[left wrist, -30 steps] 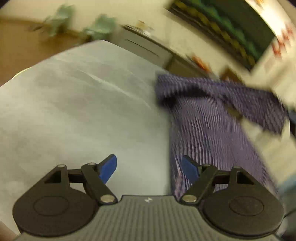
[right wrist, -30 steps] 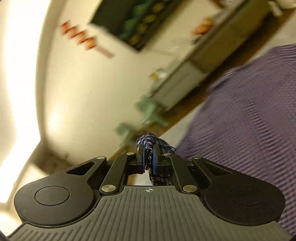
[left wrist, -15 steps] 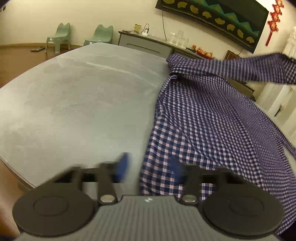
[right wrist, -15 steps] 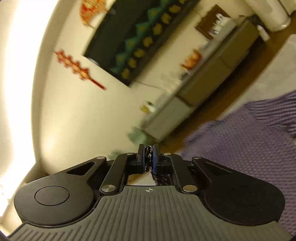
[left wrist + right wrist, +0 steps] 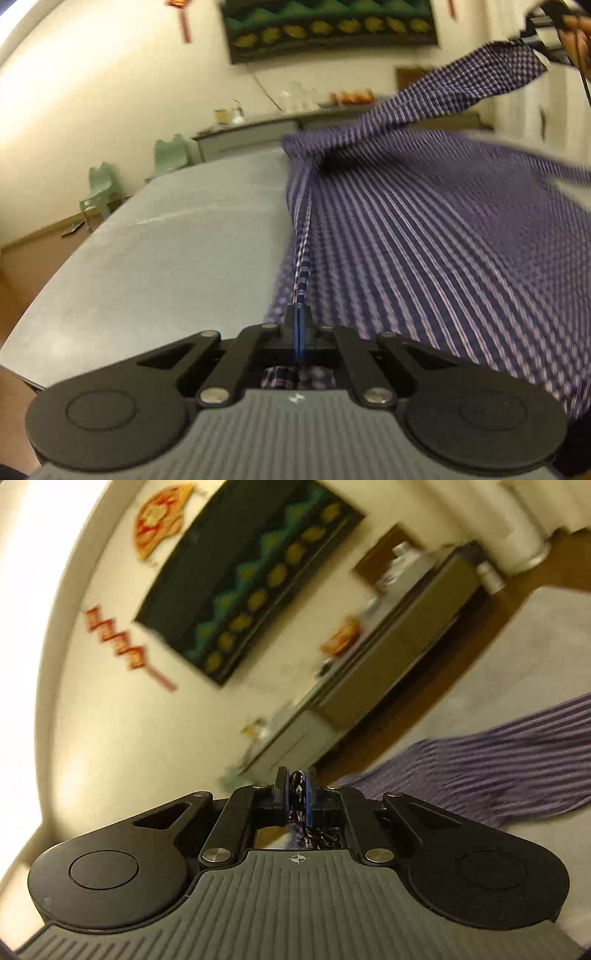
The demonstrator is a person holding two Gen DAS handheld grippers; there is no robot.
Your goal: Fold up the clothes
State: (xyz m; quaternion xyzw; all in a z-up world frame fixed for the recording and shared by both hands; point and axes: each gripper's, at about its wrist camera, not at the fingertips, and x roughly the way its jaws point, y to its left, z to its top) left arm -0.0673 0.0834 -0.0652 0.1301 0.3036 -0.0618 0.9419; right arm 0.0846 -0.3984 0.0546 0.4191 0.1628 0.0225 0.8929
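A blue-and-white checked shirt (image 5: 424, 240) lies spread over the right half of a grey table (image 5: 177, 251). My left gripper (image 5: 298, 317) is shut on the shirt's near hem edge, which rises as a taut fold from the pads. One sleeve (image 5: 480, 85) stretches up to the top right, where a hand holds my right gripper on it. In the right wrist view my right gripper (image 5: 297, 790) is shut on a bunched bit of the checked shirt (image 5: 498, 771), raised above the table (image 5: 535, 657). The rest of the cloth trails off to the right, blurred.
A long grey sideboard (image 5: 251, 136) with jars and cups stands along the far wall under a dark framed picture (image 5: 332, 26). Two pale green chairs (image 5: 99, 184) stand left of the table on a wooden floor. The table's near edge runs at lower left.
My left gripper went from wide open beside the shirt to shut on its hem. Both views swung sideways; the right gripper kept its grip and carried the sleeve higher.
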